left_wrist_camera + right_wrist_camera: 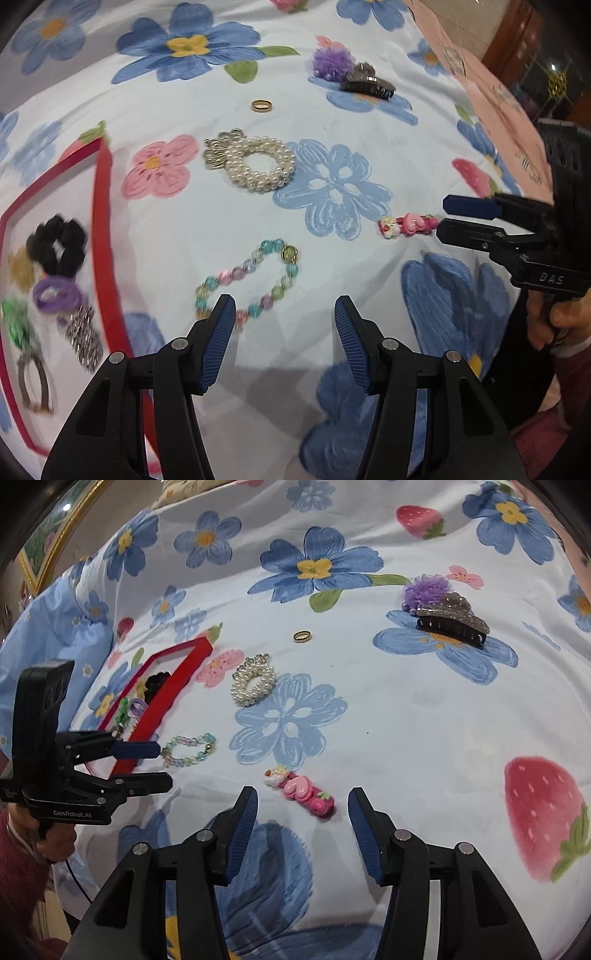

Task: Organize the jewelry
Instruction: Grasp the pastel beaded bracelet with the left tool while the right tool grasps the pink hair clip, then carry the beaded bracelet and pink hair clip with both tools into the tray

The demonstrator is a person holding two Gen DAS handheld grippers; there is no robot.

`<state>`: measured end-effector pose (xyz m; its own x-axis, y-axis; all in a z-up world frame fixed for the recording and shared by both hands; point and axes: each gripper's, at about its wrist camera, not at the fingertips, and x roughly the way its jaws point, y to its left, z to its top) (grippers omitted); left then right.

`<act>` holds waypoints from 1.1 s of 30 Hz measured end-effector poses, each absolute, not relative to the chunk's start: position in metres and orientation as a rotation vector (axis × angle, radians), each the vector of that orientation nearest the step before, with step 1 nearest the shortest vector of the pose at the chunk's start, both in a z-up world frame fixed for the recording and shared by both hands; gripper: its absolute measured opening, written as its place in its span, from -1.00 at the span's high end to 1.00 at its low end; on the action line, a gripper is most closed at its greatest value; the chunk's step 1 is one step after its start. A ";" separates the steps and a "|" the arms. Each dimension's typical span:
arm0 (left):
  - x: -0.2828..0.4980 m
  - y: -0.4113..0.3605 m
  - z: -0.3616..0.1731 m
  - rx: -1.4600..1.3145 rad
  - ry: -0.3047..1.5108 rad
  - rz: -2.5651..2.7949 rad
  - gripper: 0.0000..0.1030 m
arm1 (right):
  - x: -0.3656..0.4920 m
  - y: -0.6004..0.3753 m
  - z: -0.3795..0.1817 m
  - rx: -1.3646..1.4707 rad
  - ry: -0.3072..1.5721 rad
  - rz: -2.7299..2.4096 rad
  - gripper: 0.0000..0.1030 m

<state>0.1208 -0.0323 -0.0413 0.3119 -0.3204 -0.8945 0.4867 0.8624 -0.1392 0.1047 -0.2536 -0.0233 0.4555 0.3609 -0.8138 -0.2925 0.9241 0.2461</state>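
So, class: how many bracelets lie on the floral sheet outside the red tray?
2. The pearl bracelet lies mid-sheet near the gold ring; the pastel bead bracelet lies just ahead of the left tool. The tray's contents are blurred.

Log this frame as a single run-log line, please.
left gripper: open, over beaded bracelet | right gripper: open, pink hair clip between its fingers, ungrasped | red tray: holds hair ties

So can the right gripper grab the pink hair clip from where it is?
Probably yes. The right gripper is open, and the pink hair clip lies on the flowered bedsheet just ahead of its fingertips, with nothing between them or on top of the clip.
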 end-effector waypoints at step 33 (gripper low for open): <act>0.105 0.008 -0.013 -0.130 1.048 -0.565 0.88 | 0.097 -0.222 -0.013 0.094 0.972 0.449 0.68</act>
